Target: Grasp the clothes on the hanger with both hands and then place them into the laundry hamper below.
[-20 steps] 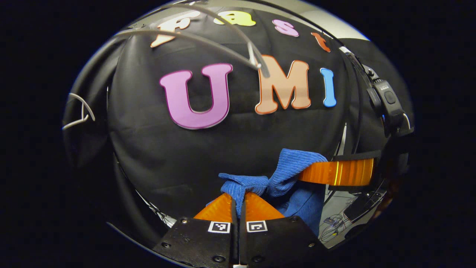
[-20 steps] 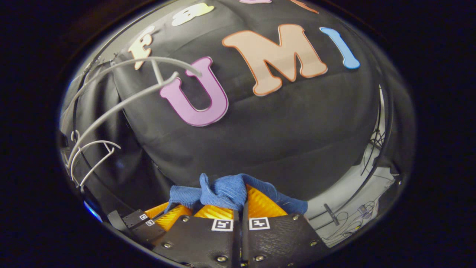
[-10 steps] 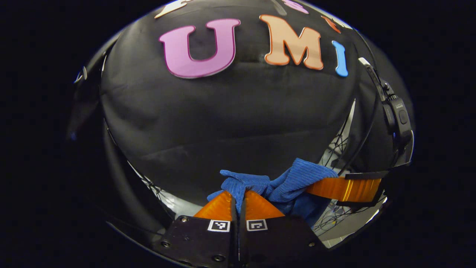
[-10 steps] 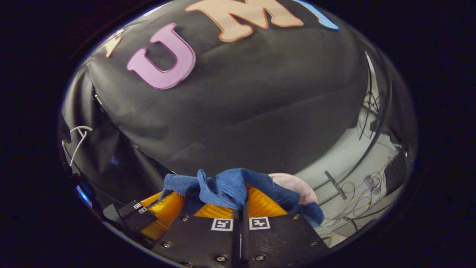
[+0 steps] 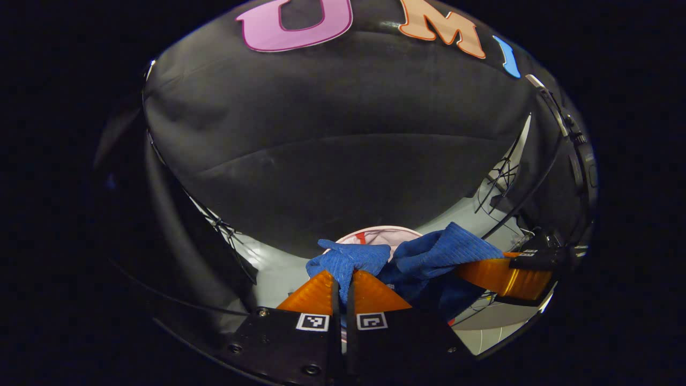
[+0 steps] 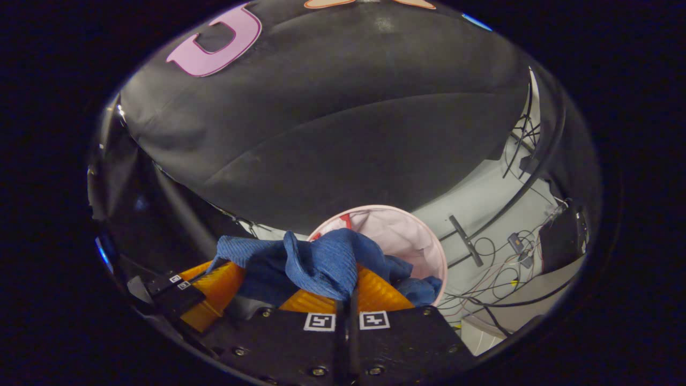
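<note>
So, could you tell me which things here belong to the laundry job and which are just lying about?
Belong to the job:
- blue garment, pinched by both grippers
- left gripper
- right gripper
- pink laundry hamper, below the garment

Just lying about:
- loose cables on the pale floor
- black booth cloth behind

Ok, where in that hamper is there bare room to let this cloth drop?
The far half of the pink hamper, behind the blue cloth, shows bare lining up to its rim. The near side is crowded: the cloth bunches there, pinched by the right gripper and the left gripper. Right of the hamper, cables clutter the floor.
</note>
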Available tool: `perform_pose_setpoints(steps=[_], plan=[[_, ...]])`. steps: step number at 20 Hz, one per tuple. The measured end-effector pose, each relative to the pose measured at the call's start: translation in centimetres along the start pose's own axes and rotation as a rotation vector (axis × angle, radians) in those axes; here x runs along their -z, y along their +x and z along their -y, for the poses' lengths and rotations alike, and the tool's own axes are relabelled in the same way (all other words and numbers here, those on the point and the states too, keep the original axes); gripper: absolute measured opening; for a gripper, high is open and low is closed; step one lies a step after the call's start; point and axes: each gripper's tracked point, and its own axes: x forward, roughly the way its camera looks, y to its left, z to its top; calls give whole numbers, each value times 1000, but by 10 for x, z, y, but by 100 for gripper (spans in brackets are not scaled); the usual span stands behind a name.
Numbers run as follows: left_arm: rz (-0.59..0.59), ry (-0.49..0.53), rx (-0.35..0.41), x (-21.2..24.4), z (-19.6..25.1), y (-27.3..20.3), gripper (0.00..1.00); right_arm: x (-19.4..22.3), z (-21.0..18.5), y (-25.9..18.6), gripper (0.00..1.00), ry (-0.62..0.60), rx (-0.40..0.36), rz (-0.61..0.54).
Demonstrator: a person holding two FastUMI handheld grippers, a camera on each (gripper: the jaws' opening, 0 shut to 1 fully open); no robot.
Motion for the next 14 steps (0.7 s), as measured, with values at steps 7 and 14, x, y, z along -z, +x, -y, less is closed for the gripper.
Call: perform_pose_setpoints(steps=[7, 14], plan=[[1, 30, 50, 1, 11, -25, 79, 8, 16, -26, 58, -54, 37, 41], [-1, -4, 21, 18, -4, -71, 100, 28, 24, -78, 90, -93, 72, 80]])
